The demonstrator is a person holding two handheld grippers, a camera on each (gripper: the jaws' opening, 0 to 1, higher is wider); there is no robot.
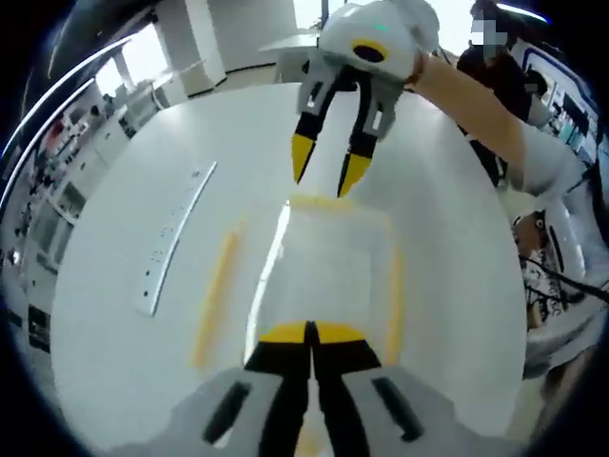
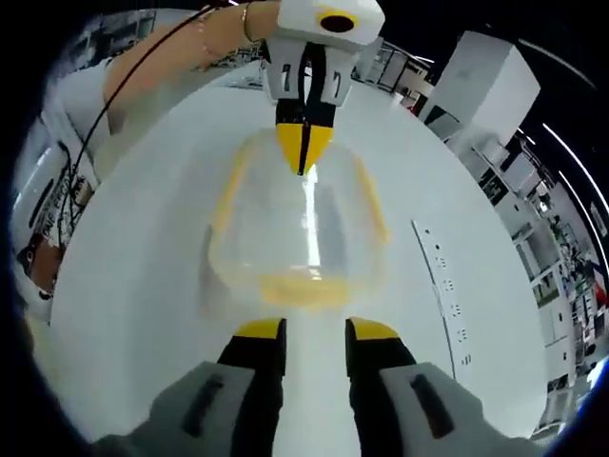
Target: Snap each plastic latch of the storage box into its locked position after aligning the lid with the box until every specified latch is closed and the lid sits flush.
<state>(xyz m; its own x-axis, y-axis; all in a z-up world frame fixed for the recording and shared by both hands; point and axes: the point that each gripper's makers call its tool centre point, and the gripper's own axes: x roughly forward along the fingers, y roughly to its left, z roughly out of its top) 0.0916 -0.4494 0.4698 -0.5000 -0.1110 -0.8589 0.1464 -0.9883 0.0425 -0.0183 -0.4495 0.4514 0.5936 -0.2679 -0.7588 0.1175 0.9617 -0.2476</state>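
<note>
Clear plastic with yellow trim made up the storage box [image 1: 328,276], which sat in the middle of the white table [image 1: 124,343] with its lid [image 2: 304,224] on. It lay directly between the two tools, its long axis running from one to the other.

The left hand-held gripper [image 1: 309,333] had its yellow tips drawn together at the box's near end, right at the rim. Whether they pinched a latch or only pressed against the lid edge could not be told. In the right gripper view the same tool came in from the far side, tips [image 2: 304,152] closed to a point on the far edge of the lid.

The right hand-held gripper [image 2: 315,330] stood narrowly parted and held nothing, its tips just short of the yellow end latch [image 2: 297,286] facing it. In the left gripper view it hung over the far end with its jaws apart [image 1: 328,164], close above the yellow strip [image 1: 333,203] there.

Yellow side latches [image 1: 214,300] ran along both long flanks of the box, well to the side of either tool. A white power strip [image 1: 176,238] lay on the table beside the box, clear of it.

Judging from this, the end latches were nearest: each tool faced its own, and the right one had only to travel straight forward along the box's axis to reach its latch.
</note>
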